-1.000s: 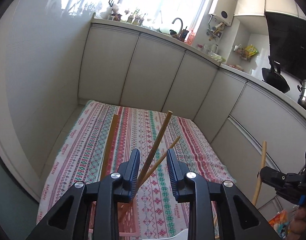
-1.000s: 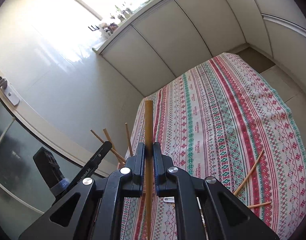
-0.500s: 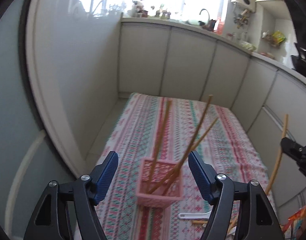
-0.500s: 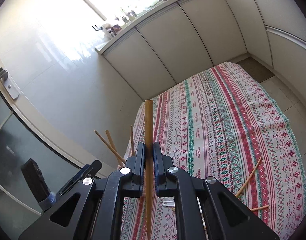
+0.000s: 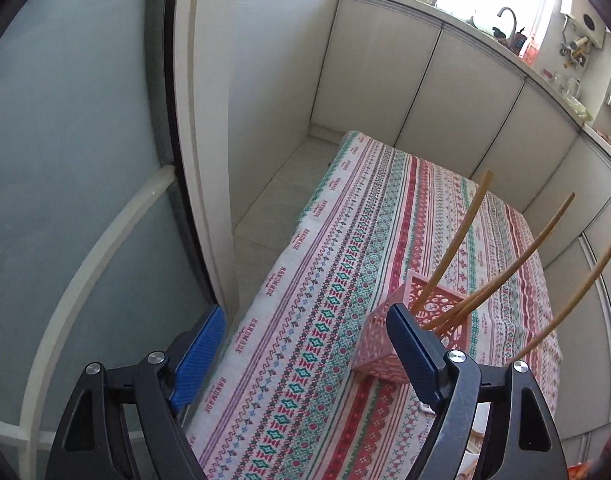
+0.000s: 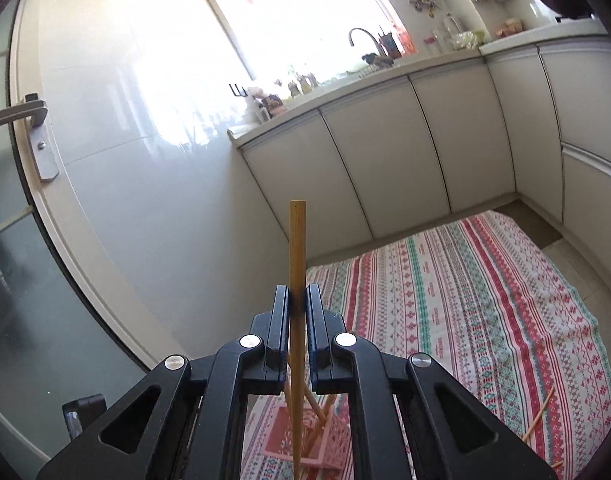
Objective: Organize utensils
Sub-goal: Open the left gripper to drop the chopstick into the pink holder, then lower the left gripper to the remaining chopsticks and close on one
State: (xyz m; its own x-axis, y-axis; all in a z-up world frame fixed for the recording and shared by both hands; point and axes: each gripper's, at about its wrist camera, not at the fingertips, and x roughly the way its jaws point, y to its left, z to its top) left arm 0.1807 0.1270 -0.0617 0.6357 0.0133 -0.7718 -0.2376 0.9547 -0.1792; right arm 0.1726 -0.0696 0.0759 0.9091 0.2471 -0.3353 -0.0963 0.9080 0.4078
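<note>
Since 1 second ago your left gripper (image 5: 305,354) has let go of the chopsticks and backed off to the left of the pink basket (image 5: 415,334); its jaws have just been opening and now stand wide apart with only the tablecloth (image 5: 345,248) between them. Your right gripper (image 6: 297,304) has swung from off to the side to above the basket, and its view has tilted up toward the counter (image 6: 385,68).

Left wrist view: the basket sits on the patterned tablecloth near its right-hand side. 3 chopsticks (image 5: 453,248) stand in it, all leaning up and to the right, tips fanned apart. A 4th stick (image 5: 577,284) arcs in from the lower right; its lower end is hidden behind the gripper's right finger (image 5: 409,354), so you cannot tell from this view what it rests on or what holds it.

Right wrist view: your right jaws are clamped on 1 chopstick (image 6: 296,248), held upright, top end well above the fingertips, lower end running down over the basket opening. You cannot tell whether its tip is inside the basket yet. Other sticks in the basket show below the jaws. 1 loose chopstick (image 6: 539,416) lies on the cloth at lower right, well apart from the basket.
</note>
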